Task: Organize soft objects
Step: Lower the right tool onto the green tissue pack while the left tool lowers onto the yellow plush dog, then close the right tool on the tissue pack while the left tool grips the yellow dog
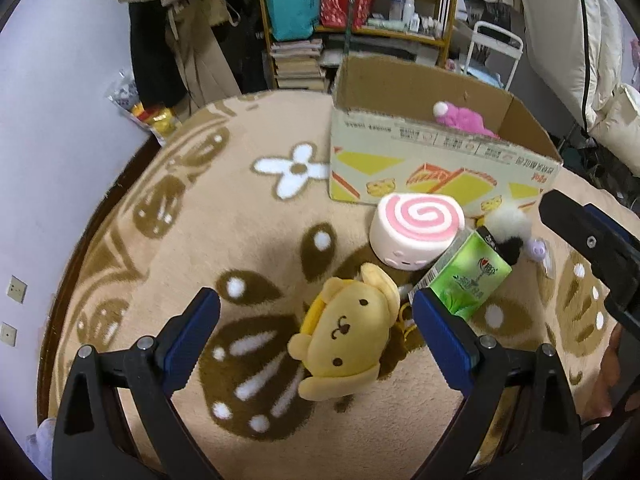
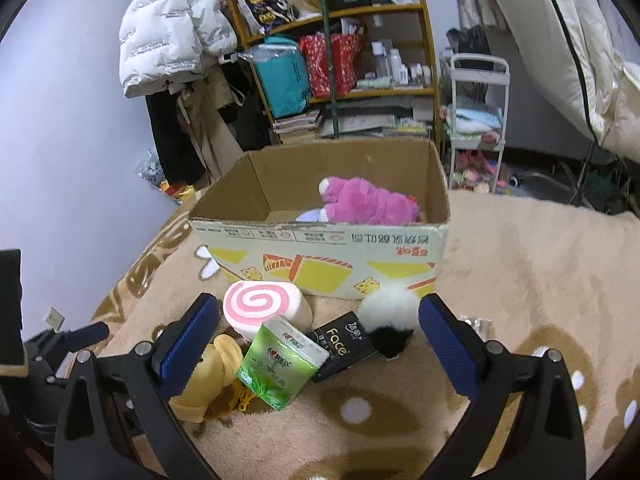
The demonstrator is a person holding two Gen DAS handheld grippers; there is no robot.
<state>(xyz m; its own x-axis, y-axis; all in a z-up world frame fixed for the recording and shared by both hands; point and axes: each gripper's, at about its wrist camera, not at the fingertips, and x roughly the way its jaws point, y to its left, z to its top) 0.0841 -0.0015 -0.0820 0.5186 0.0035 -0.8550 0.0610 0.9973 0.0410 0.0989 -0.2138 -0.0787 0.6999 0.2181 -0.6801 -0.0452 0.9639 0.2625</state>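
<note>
The left gripper (image 1: 316, 332) is hanging with its jaws spread wide and empty, the yellow dog plush (image 1: 346, 336) lying on the patterned blanket (image 1: 224, 216) between its blue pads. Just beyond the plush, a pink swirl cushion (image 1: 416, 228) is sitting upright, and a green tissue pack (image 1: 468, 276) is leaning against it, crowding the plush's far side. A black-and-white pompom (image 1: 506, 226) is resting behind the pack, beside a small lilac trinket (image 1: 536, 249).

The right gripper (image 2: 320, 336) is also standing released, holding nothing, with the tissue pack (image 2: 282, 362) and a black "Face" packet (image 2: 342, 350) lying between its fingers (the packet is partly tucked under the pack). The pompom (image 2: 390, 320) is sitting near its right pad.

Behind the pile, the open cardboard box (image 2: 320, 256) is resting on the blanket, with a pink plush (image 2: 368, 202) lying inside toward its right wall. Shelves (image 2: 360, 92) and hanging coats (image 2: 172, 28) are filling the background.
</note>
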